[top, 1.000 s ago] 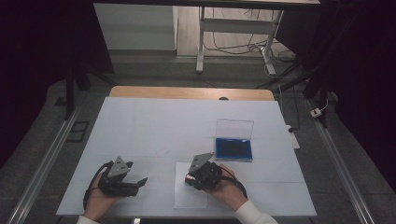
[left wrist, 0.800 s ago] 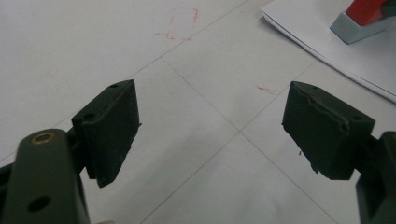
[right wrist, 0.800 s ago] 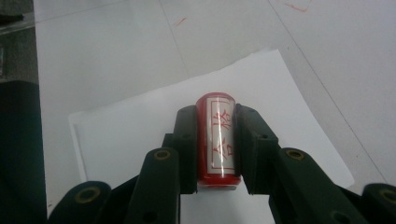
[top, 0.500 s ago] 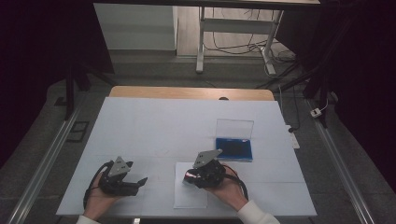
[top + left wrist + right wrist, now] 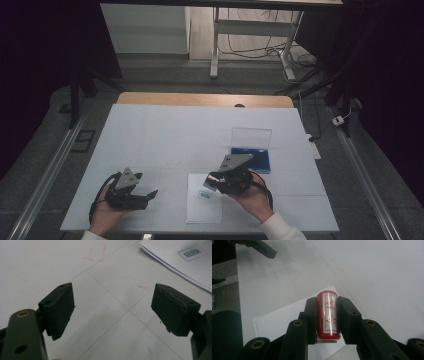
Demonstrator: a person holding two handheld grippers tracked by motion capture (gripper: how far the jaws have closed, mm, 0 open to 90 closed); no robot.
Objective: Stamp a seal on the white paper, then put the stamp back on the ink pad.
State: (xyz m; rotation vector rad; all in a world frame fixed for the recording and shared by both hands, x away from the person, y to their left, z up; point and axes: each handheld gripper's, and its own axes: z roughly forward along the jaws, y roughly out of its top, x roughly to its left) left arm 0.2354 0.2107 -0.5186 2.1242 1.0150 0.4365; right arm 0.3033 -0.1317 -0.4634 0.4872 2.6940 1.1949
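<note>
A red cylindrical stamp (image 5: 328,315) with red characters on a white label sits between the pads of my right gripper (image 5: 327,302), which is shut on it. In the high view the right gripper (image 5: 210,181) hovers over the upper right part of a white paper sheet (image 5: 202,212). The sheet bears a small blue rectangular mark (image 5: 205,195). My left gripper (image 5: 146,196) rests at the front left of the table, open, nothing between its pads (image 5: 61,307). The sheet (image 5: 172,262) and its mark (image 5: 191,252) lie ahead to its right.
A blue ink pad box (image 5: 250,156) with its clear lid (image 5: 251,137) raised stands just behind the right gripper. Faint red marks (image 5: 97,252) show on the white table cover (image 5: 165,135). The left gripper's jaw (image 5: 262,248) appears far off in the right gripper view.
My right gripper has lifted a little and shifted right with the stamp in it. The left gripper has stayed in place.
</note>
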